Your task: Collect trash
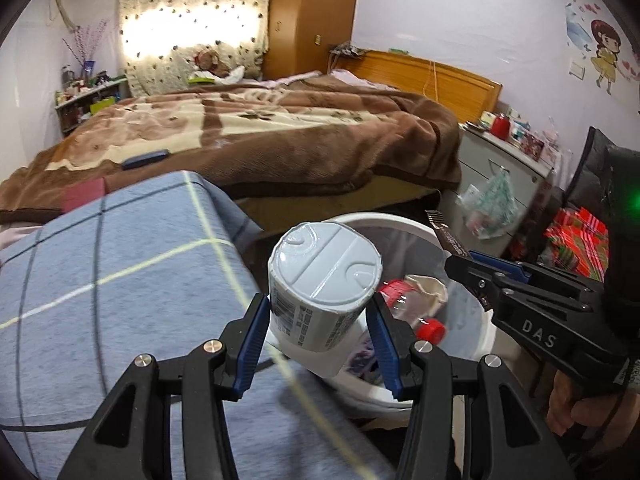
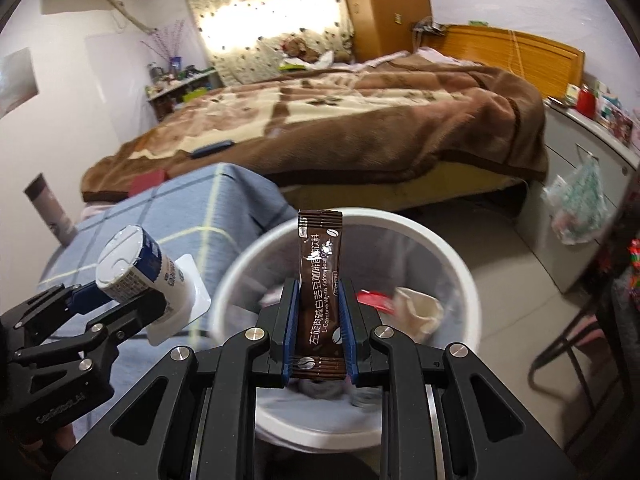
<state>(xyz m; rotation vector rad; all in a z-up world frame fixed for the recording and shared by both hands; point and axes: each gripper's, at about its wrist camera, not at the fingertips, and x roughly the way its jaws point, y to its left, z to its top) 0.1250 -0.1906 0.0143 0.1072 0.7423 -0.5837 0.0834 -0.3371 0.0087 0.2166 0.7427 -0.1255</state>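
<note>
My left gripper [image 1: 318, 312] is shut on a white yogurt cup [image 1: 320, 280], held bottom-up at the near-left rim of a white trash bin [image 1: 424, 228]. From the right wrist view the same cup [image 2: 132, 268] and left gripper [image 2: 120, 300] show at the left, over the blue checked cloth. My right gripper [image 2: 318, 300] is shut on a brown coffee sachet [image 2: 320, 280] that stands upright above the bin [image 2: 460, 256]. In the left wrist view the right gripper [image 1: 472, 280] reaches in from the right, the sachet [image 1: 444, 232] edge-on.
The bin holds a red-capped bottle [image 1: 430, 328], a cream cloth [image 2: 416, 308] and other trash. A blue checked cloth [image 1: 120, 280] covers a surface at the left. Behind lie a bed with a brown blanket [image 1: 280, 132], a grey cabinet [image 1: 500, 168] and a hanging plastic bag [image 1: 490, 204].
</note>
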